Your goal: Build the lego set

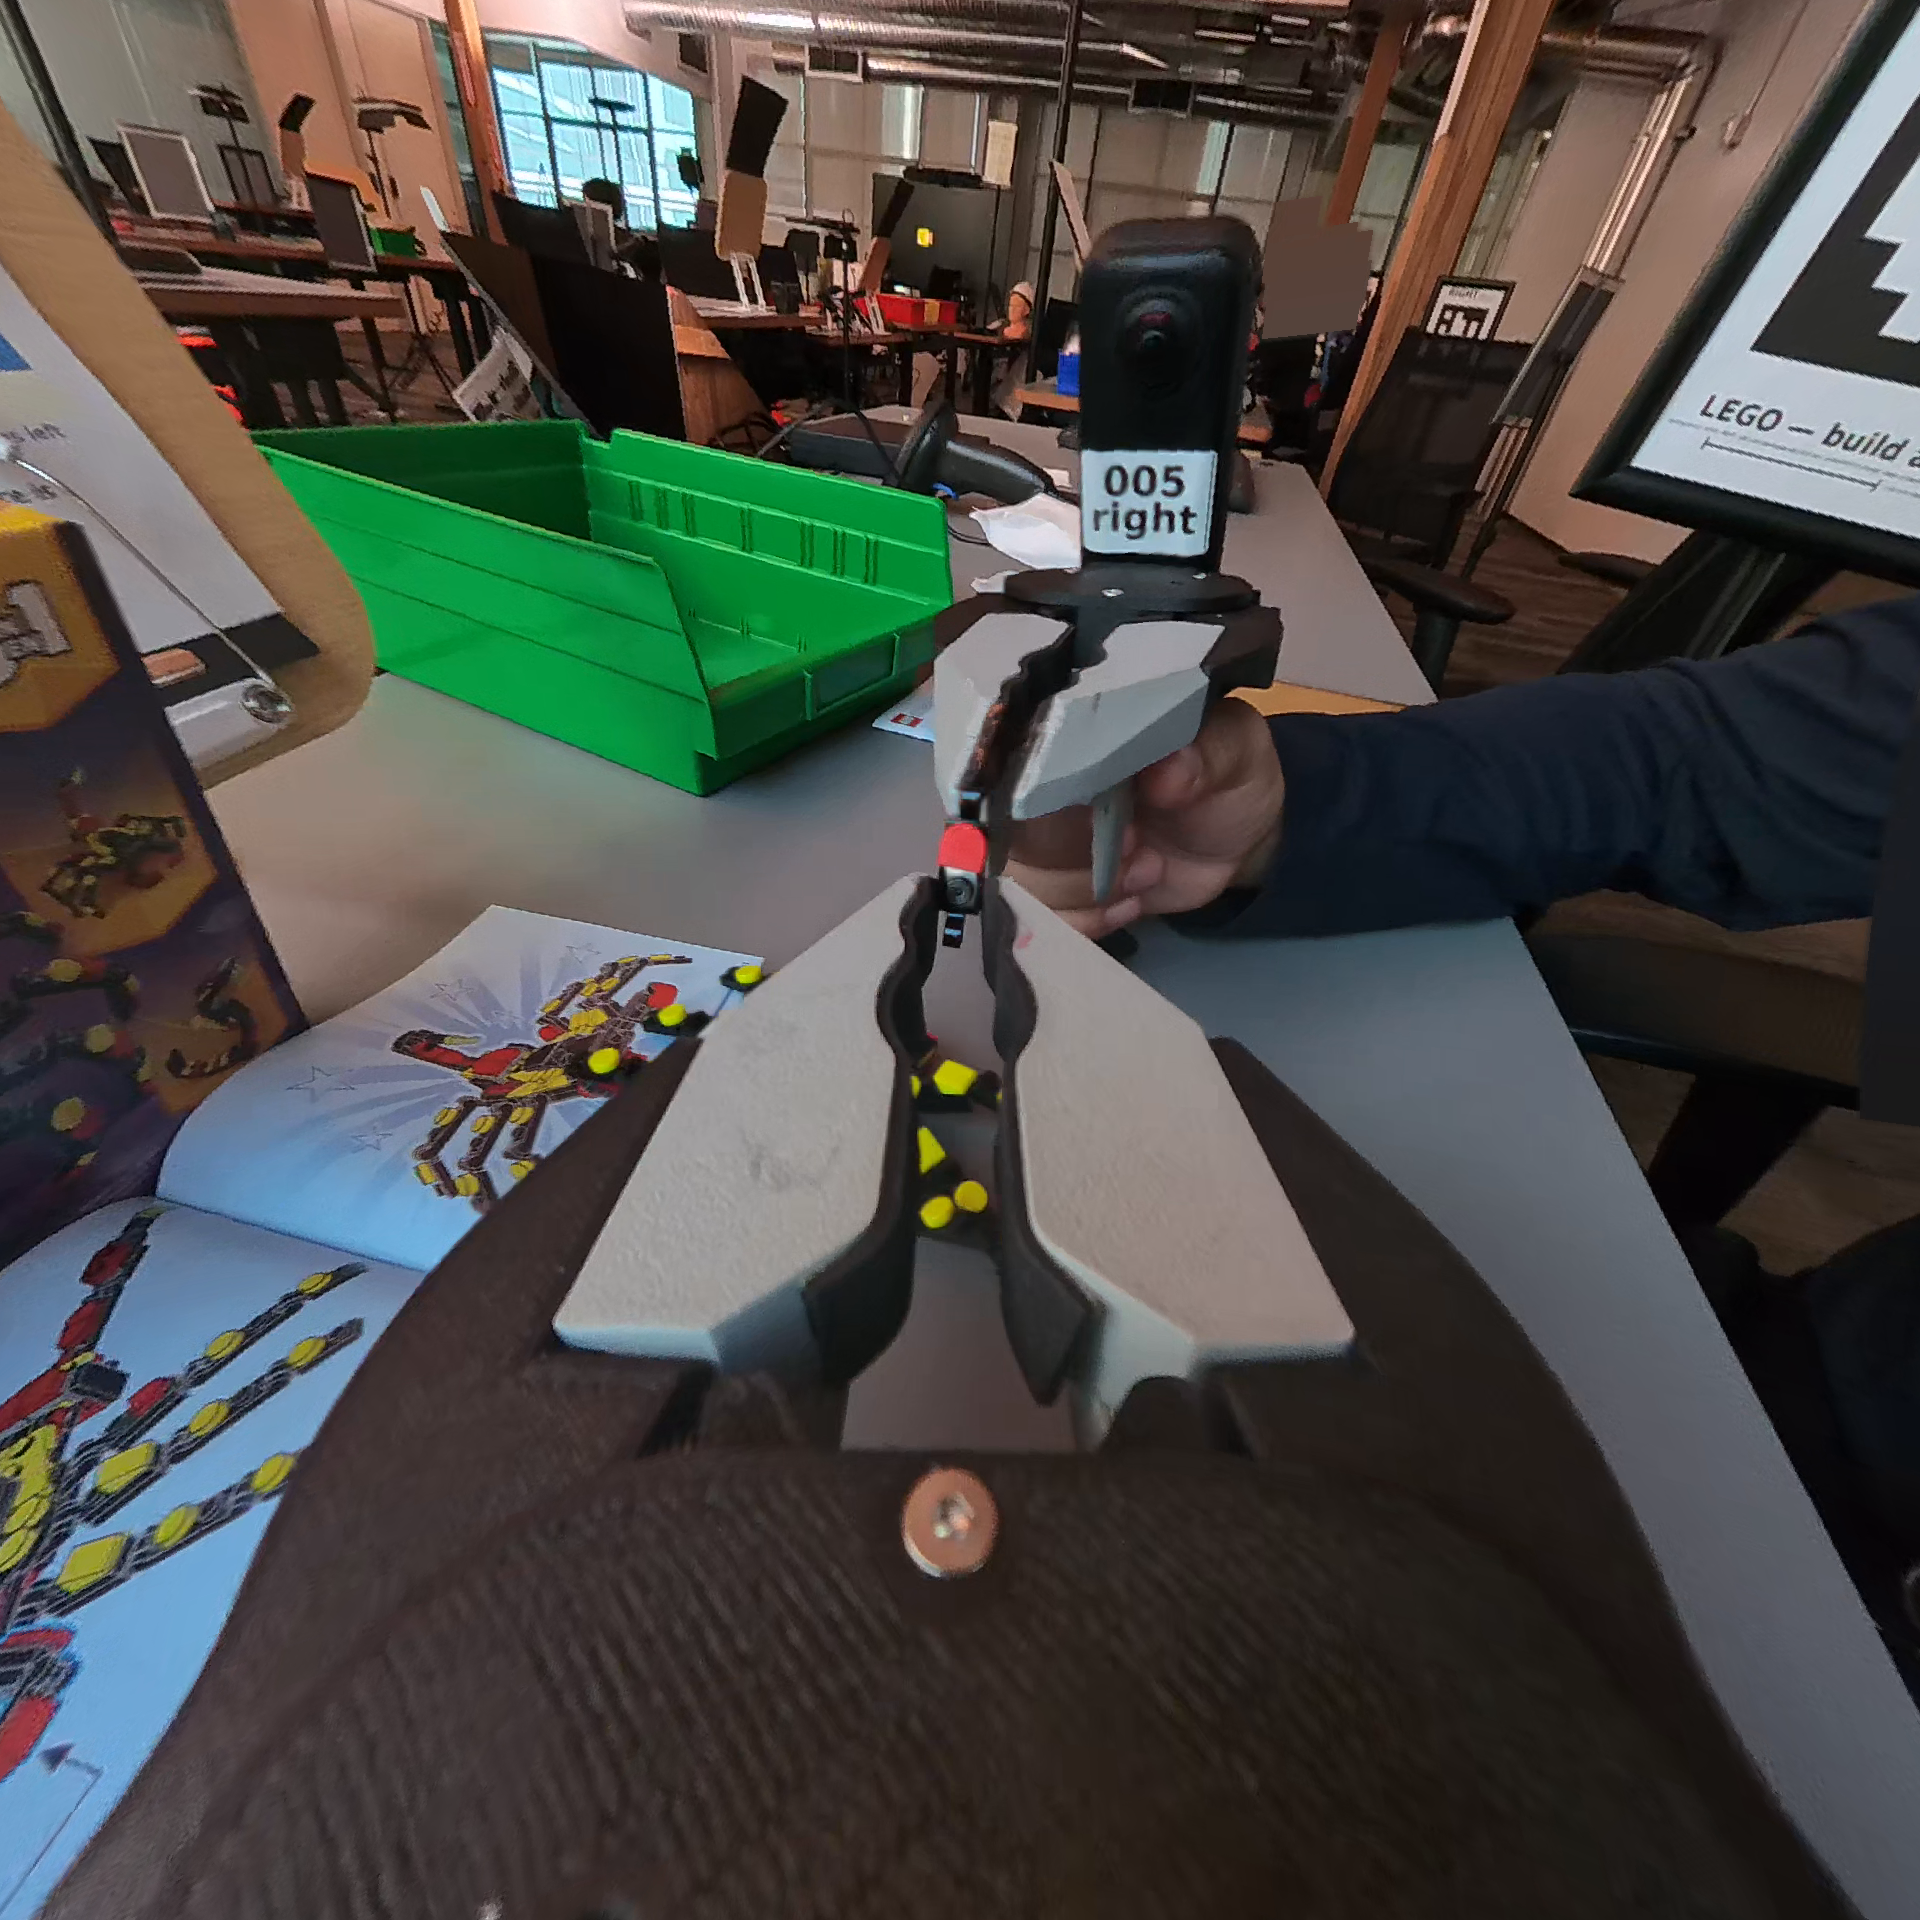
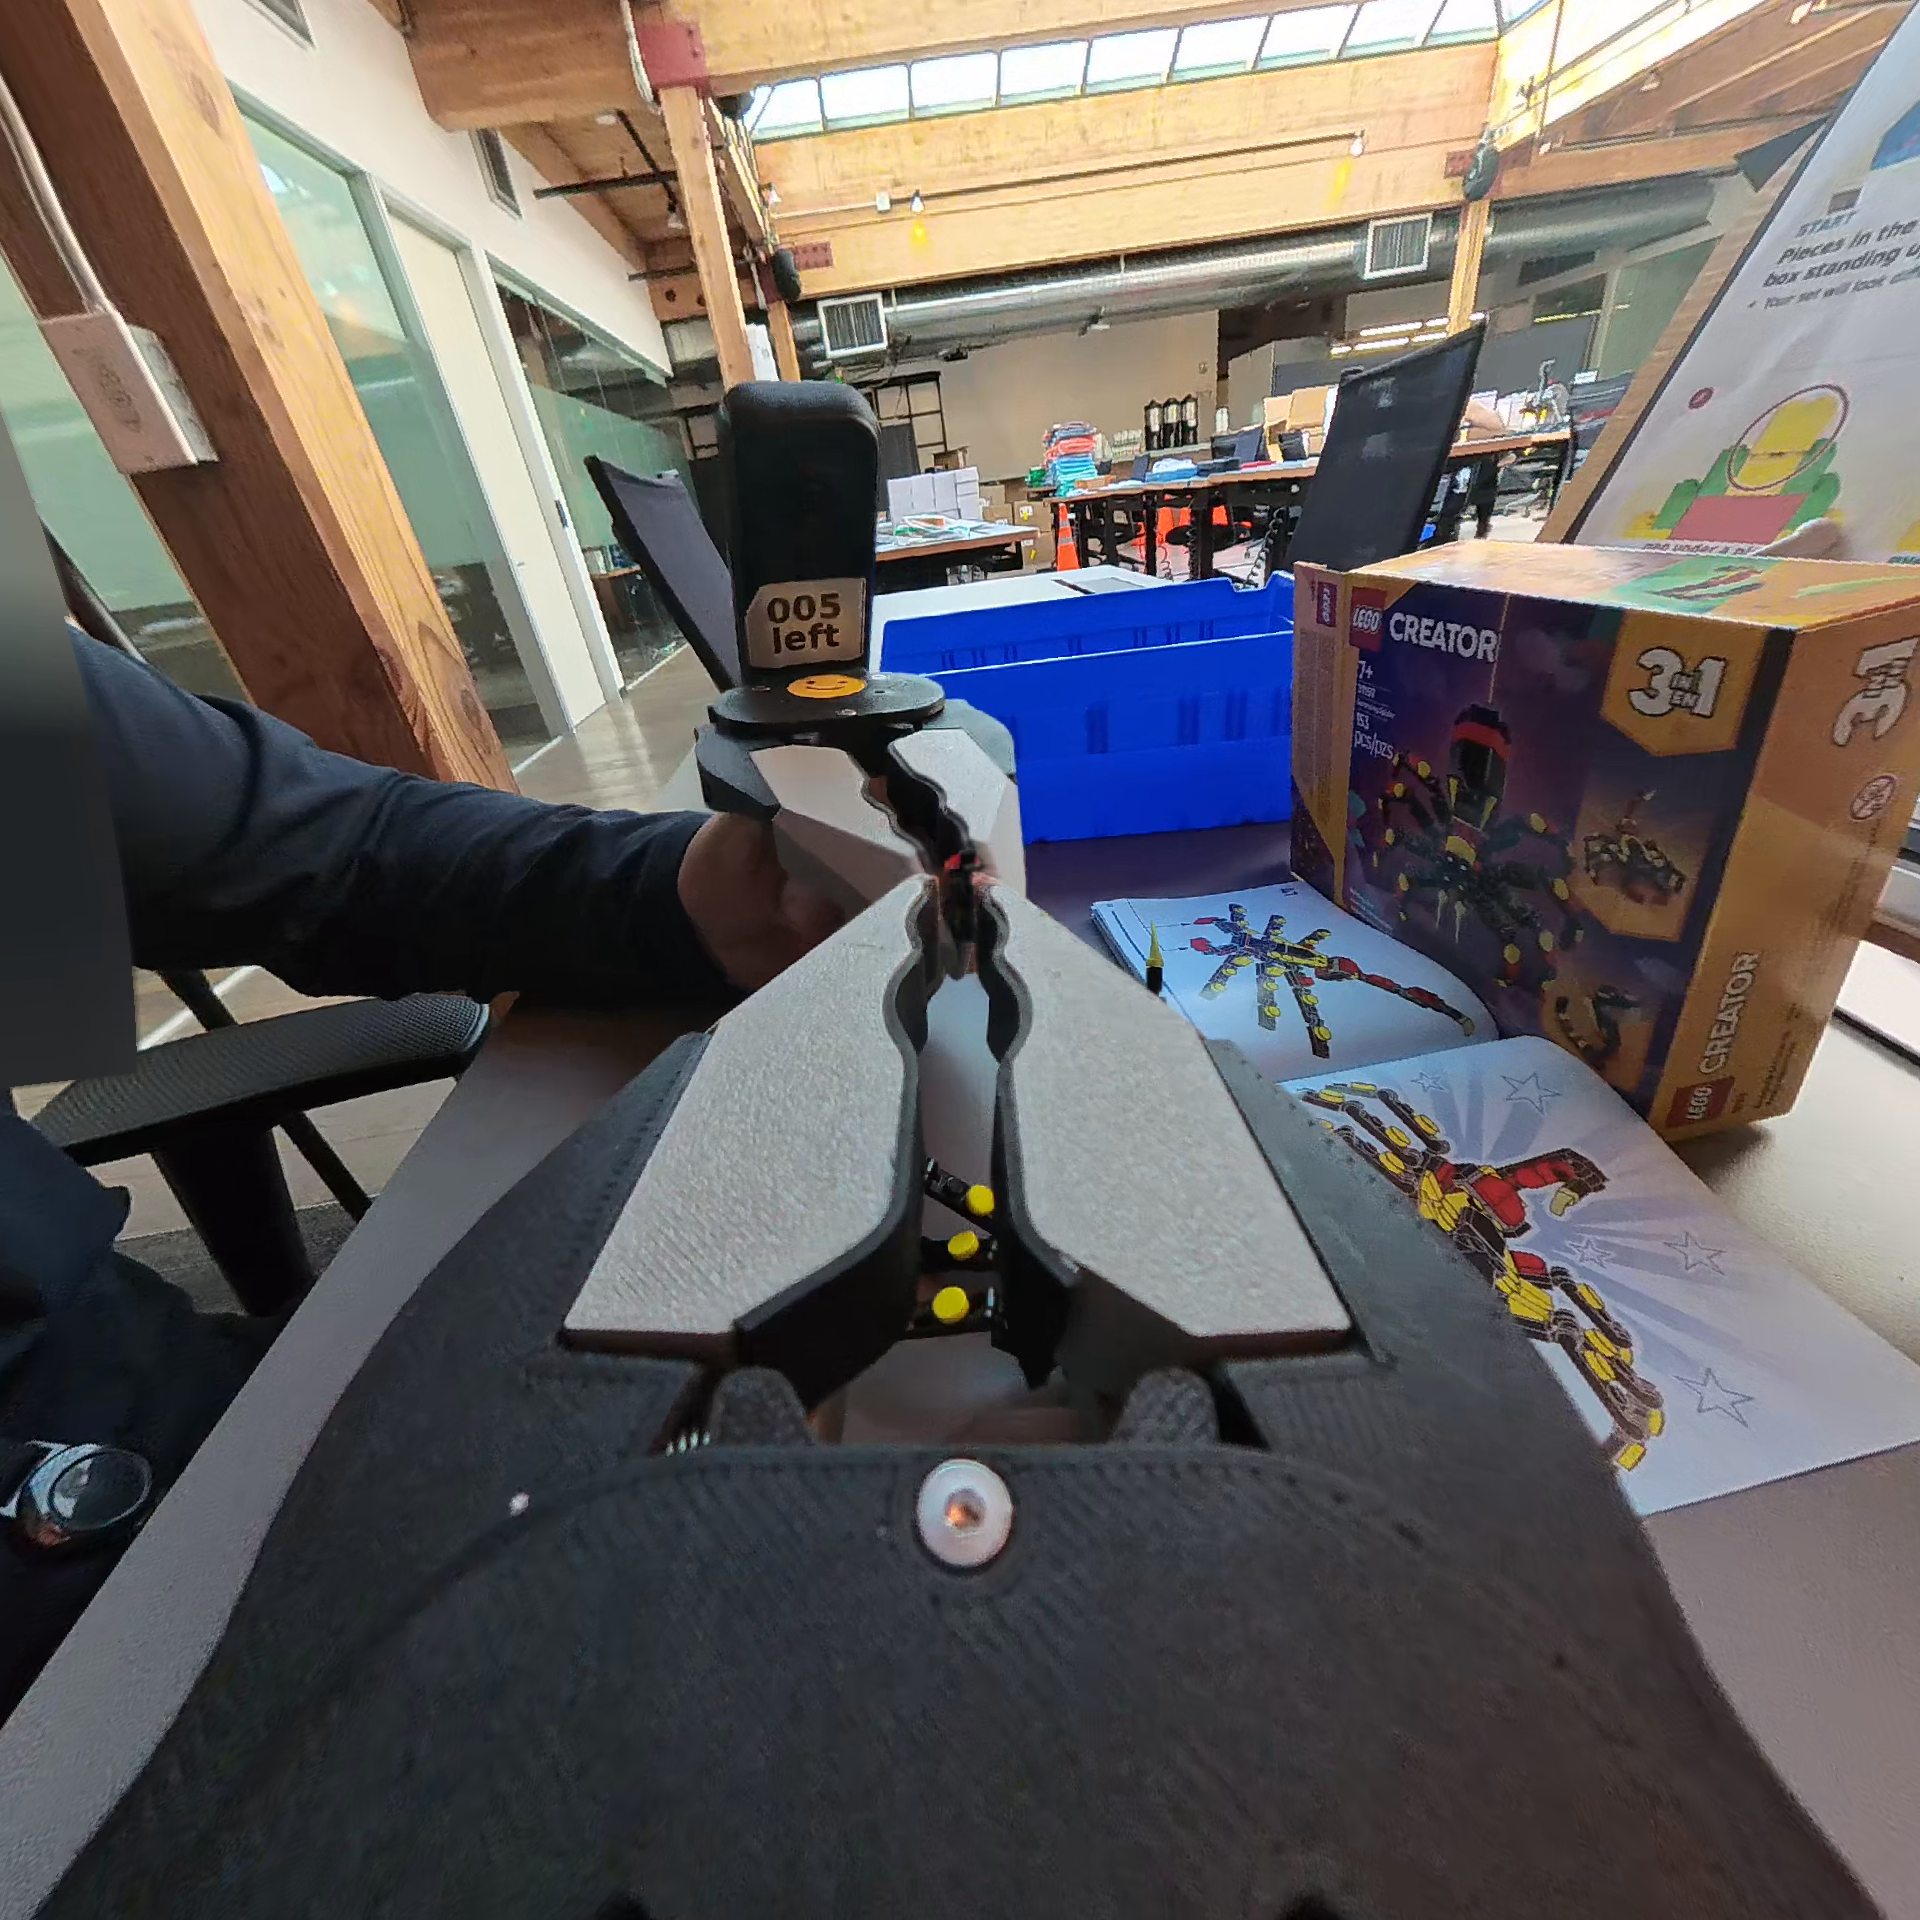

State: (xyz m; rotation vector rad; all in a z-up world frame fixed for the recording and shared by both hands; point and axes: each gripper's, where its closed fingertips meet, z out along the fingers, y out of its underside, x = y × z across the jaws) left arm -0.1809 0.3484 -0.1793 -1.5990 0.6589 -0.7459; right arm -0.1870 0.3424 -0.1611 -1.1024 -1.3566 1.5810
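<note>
My two grippers meet tip to tip above the grey table [image 1: 1403,1039]. My left gripper [image 1: 956,904] is shut on a small black lego piece [image 1: 958,891]. My right gripper [image 1: 977,805] faces it and is shut on a small red lego piece [image 1: 962,847], which touches the black one. In the right wrist view my right gripper [image 2: 961,914] and the left gripper [image 2: 961,857] pinch the same joined pieces, mostly hidden, with a sliver of red [image 2: 951,860] showing. A black and yellow lego model [image 1: 945,1143] lies on the table under the grippers and also shows between the fingers [image 2: 961,1247].
An open instruction booklet [image 1: 468,1060] [image 2: 1558,1247] lies beside the model. The lego box [image 2: 1558,810] [image 1: 94,883] stands behind it. A green bin [image 1: 623,582] and a blue bin [image 2: 1122,707] sit farther back. A chair [image 2: 260,1060] is at the table's edge. Less than 4 cm separates the two grippers' tips.
</note>
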